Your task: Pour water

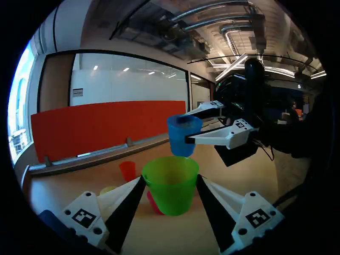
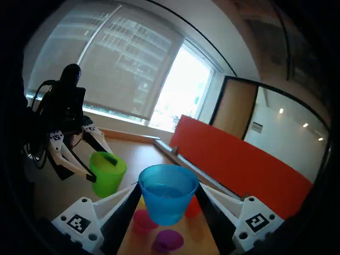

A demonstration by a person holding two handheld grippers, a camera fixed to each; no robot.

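Note:
My left gripper (image 1: 171, 185) is shut on a green cup (image 1: 171, 183), held upright above the wooden table (image 1: 255, 170). Beyond it, a little higher, the right gripper (image 1: 187, 127) holds a blue cup (image 1: 182, 135) upright. In the right gripper view, my right gripper (image 2: 168, 195) is shut on the blue cup (image 2: 168, 193), which has water in it. Off to the left there, the left gripper (image 2: 95, 163) holds the green cup (image 2: 107, 173). The two cups are apart.
An orange cup (image 1: 127, 170), a yellow one (image 1: 107, 190) and a red one (image 1: 153, 204) stand on the table below. Pink (image 2: 143, 221), purple (image 2: 168, 240) and orange (image 2: 193, 207) cups show under the blue cup. A red partition (image 1: 106, 123) borders the table's far edge.

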